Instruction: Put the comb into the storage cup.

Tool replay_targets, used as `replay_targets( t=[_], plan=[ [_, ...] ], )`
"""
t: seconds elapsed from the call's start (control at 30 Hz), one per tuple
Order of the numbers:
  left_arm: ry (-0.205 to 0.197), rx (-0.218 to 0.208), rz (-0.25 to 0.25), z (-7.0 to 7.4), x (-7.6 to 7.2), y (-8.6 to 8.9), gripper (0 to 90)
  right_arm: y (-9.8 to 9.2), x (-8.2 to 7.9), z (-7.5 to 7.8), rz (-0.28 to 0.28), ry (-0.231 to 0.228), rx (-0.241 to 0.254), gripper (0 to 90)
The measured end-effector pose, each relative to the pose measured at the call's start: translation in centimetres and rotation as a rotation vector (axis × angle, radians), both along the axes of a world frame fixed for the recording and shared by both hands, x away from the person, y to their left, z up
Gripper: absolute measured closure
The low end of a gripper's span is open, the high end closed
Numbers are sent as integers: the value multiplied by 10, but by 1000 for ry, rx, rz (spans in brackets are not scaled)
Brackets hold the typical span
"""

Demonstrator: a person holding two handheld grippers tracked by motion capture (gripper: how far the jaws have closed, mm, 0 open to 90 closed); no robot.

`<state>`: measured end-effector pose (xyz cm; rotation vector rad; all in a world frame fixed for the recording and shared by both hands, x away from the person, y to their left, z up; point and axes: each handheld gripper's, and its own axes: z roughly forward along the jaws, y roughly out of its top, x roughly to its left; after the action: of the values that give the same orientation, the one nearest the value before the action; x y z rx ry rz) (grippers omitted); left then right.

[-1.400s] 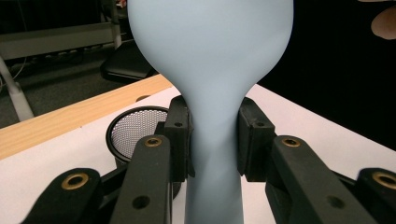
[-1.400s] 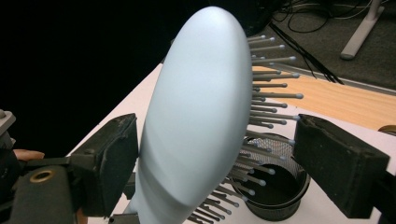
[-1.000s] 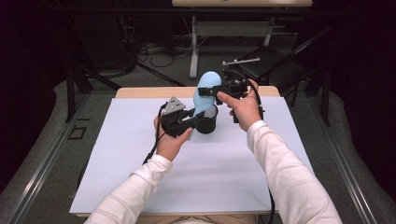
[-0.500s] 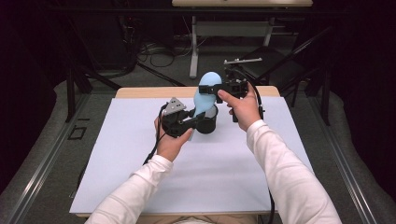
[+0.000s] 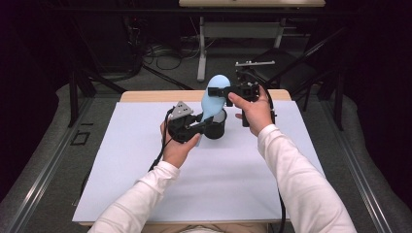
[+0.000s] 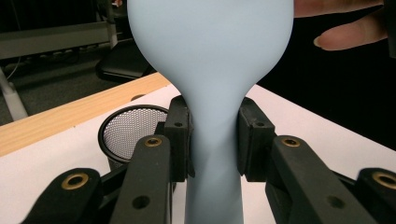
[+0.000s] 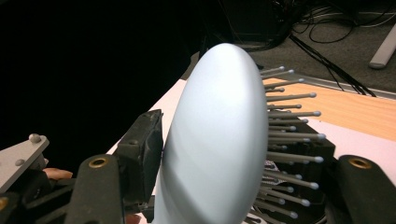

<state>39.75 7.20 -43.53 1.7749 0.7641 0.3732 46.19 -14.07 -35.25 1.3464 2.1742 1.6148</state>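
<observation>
Left gripper (image 5: 197, 127) clamping narrow handle of pale blue plastic hairbrush (image 5: 214, 94); brush standing upright beside black mesh cup (image 5: 215, 127), near far edge of white table sheet (image 5: 145, 184).

Right gripper (image 5: 217, 91) jaws have just been closing around brush head, one pad (image 7: 144, 149) touching smooth back, other among bristles (contact there we cannot tell).

Risks we are watching:
- bristles bending or slipping under pad, head twisting out
- two grips fighting, handle levering loose
- brush tipping, knocking cup over
</observation>
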Motion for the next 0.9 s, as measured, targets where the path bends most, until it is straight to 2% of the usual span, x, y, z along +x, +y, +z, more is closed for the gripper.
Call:
replay_targets(
  t=[0.33,0.9],
  plan=[
    [1,1,0,0,0,0,697,1,0,-1,0,-5,-12,360],
    [5,3,-3,-2,1,0,697,-1,2,-3,7,18,27,394]
  ],
)
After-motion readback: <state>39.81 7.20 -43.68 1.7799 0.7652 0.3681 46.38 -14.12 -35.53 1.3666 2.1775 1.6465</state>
